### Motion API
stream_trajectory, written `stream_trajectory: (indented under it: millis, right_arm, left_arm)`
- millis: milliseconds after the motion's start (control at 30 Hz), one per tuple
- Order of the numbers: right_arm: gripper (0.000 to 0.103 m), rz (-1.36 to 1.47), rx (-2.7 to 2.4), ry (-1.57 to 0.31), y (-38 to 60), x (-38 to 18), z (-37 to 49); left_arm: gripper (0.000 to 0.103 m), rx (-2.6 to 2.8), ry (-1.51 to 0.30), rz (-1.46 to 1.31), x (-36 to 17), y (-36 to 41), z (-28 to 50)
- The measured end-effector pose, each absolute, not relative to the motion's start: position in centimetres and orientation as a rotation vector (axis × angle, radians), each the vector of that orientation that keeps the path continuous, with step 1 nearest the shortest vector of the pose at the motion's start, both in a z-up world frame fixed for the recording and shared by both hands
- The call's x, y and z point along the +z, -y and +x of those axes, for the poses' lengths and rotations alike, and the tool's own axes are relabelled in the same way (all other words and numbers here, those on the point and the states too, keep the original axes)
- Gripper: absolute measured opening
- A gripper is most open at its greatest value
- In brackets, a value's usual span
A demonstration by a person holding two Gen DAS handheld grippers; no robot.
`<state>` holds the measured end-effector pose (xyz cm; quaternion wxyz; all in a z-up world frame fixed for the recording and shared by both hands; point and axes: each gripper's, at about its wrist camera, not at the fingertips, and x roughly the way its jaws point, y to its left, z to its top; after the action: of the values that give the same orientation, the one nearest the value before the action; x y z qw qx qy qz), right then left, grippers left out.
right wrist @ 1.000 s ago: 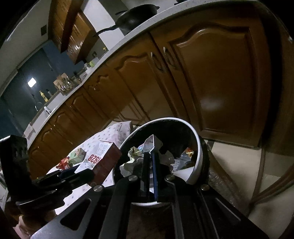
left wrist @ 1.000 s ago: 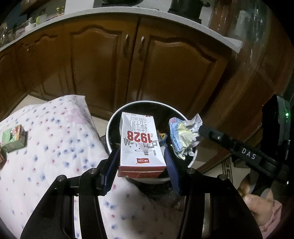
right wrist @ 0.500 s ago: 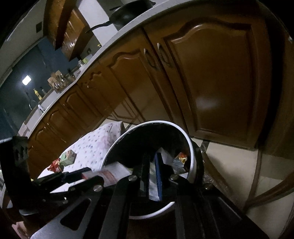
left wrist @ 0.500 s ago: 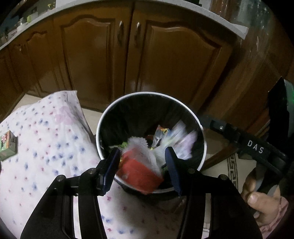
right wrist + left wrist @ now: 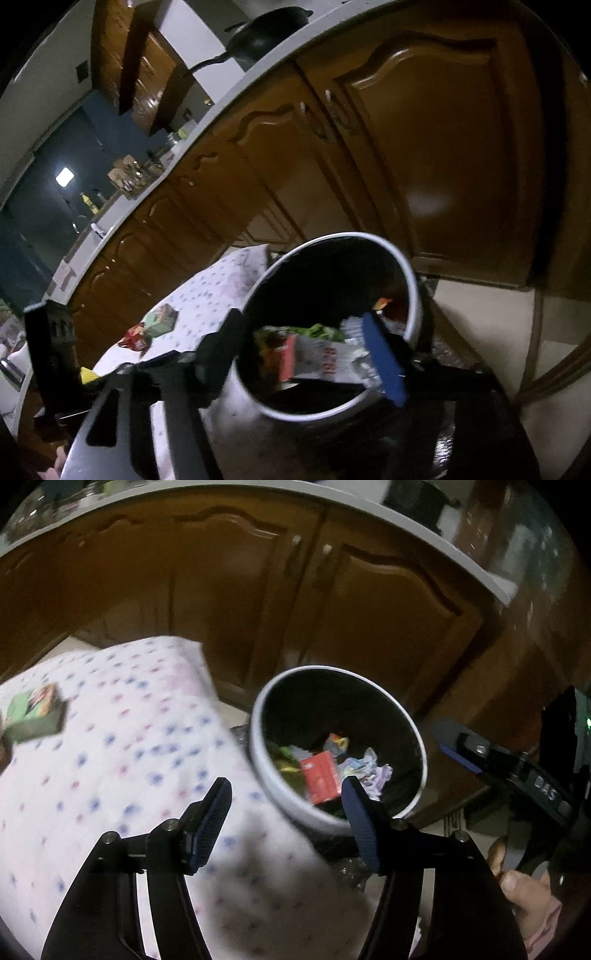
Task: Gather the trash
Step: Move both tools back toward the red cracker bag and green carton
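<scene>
A red-and-white milk carton (image 5: 320, 777) and crumpled paper (image 5: 373, 771) are seen lying inside the white-rimmed round bin (image 5: 258, 760), both the left claw (image 5: 286, 808) and the right claw (image 5: 306, 354) are opening with nothing gripped, and a small green carton (image 5: 35, 712) is left on the dotted white cloth (image 5: 129, 738).

The left gripper (image 5: 286, 794) is showing black angular arms, silver screws at the joints and ribbed dark-blue fingers (image 5: 356, 808). The right gripper (image 5: 306, 350) is showing the same black frame and blue fingers (image 5: 382, 360), white "DAS" lettering and a pink sleeve (image 5: 543, 928).
</scene>
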<state>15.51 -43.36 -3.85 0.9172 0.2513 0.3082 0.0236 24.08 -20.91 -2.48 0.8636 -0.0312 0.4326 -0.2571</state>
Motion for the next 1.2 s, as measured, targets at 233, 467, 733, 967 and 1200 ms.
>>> stream_trajectory:
  millis: [233, 467, 733, 967, 1200]
  right_arm:
    - [0.082, 0.484, 0.143, -0.629, 38.4, -3.1, 15.4]
    - [0.082, 0.45, 0.227, -0.681, 33.3, -4.1, 16.7]
    - [0.082, 0.424, 0.301, -0.743, 28.8, -5.3, 17.9]
    - [0.082, 0.37, 0.361, -0.774, 25.4, -5.7, 19.6]
    - [0.082, 0.224, 0.448, -0.8, 22.7, -5.5, 23.0]
  left_arm:
    - [0.064, -0.432, -0.893, -0.171, -3.0, 14.3, 23.0]
    - [0.064, -0.334, -0.896, -0.245, -4.1, 8.4, 21.7]
    - [0.064, -0.241, -0.891, -0.318, -5.0, 2.5, 20.9]
    - [0.064, -0.172, -0.883, -0.359, -5.2, -1.7, 21.2]
    - [0.064, -0.116, -0.871, -0.378, -5.1, -5.0, 22.3]
